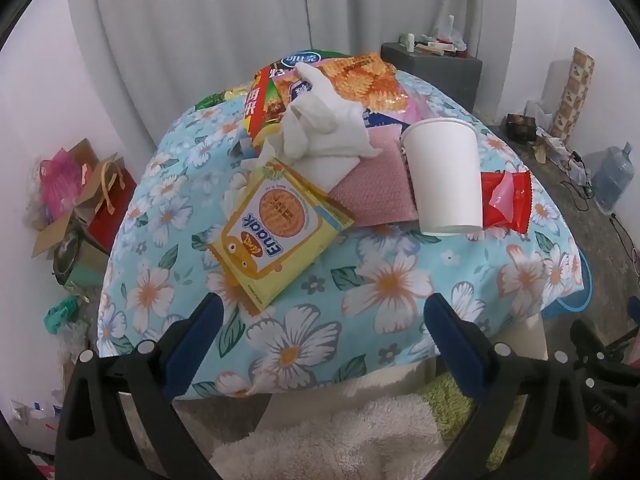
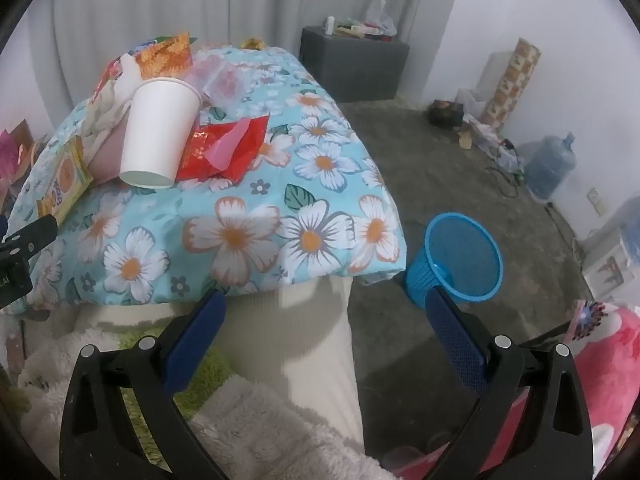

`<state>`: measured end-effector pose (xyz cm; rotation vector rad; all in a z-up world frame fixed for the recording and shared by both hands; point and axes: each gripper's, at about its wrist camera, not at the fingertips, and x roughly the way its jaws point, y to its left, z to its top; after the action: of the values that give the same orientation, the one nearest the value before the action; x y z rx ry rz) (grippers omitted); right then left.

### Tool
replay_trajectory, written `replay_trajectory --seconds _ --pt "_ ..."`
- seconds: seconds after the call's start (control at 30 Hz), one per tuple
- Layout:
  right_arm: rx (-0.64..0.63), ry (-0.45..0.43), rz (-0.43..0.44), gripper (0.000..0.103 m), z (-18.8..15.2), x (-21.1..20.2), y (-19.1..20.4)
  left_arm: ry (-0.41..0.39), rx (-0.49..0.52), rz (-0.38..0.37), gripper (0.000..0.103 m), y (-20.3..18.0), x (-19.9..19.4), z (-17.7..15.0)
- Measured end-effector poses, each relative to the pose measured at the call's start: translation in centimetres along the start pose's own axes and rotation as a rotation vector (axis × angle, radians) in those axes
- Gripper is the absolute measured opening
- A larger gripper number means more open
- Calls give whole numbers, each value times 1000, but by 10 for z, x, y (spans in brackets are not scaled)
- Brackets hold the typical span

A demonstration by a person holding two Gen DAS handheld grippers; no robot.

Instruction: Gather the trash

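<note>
Trash lies on a table under a blue flowered cloth [image 1: 384,280]: a yellow snack packet [image 1: 272,236], crumpled white tissues [image 1: 324,124], a white paper cup [image 1: 444,176] on its side, a red wrapper [image 1: 506,200] and an orange snack bag [image 1: 366,78]. My left gripper [image 1: 322,316] hovers open over the near cloth, just short of the yellow packet, with nothing between its fingers. My right gripper [image 2: 326,312] is open and empty off the table's near right corner. The cup [image 2: 158,132] and red wrapper [image 2: 224,152] lie up left of it. A blue mesh bin [image 2: 460,260] stands on the floor by its right finger.
A pink pad [image 1: 372,192] lies under the cup. A grey cabinet [image 2: 354,66] stands at the back, a water jug [image 2: 550,168] and clutter by the right wall. Gift bags and boxes [image 1: 88,200] crowd the left floor. Fluffy white fabric [image 1: 332,440] lies below both grippers.
</note>
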<state>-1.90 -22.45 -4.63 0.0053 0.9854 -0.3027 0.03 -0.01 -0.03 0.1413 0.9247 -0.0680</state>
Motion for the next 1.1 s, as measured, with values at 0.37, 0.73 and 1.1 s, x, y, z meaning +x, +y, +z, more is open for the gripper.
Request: replay_trajectory --seconds 0.37,0.73,1.1 --pt "5 -14 7 95 7 -2 4 -14 3 -2 99 0 -1 5" --pt "9 -27 28 95 7 -5 1 -22 1 -5 99 0 -3 2" --pt "-14 -34 37 95 12 -8 6 -21 -27 10 99 9 -2 3"
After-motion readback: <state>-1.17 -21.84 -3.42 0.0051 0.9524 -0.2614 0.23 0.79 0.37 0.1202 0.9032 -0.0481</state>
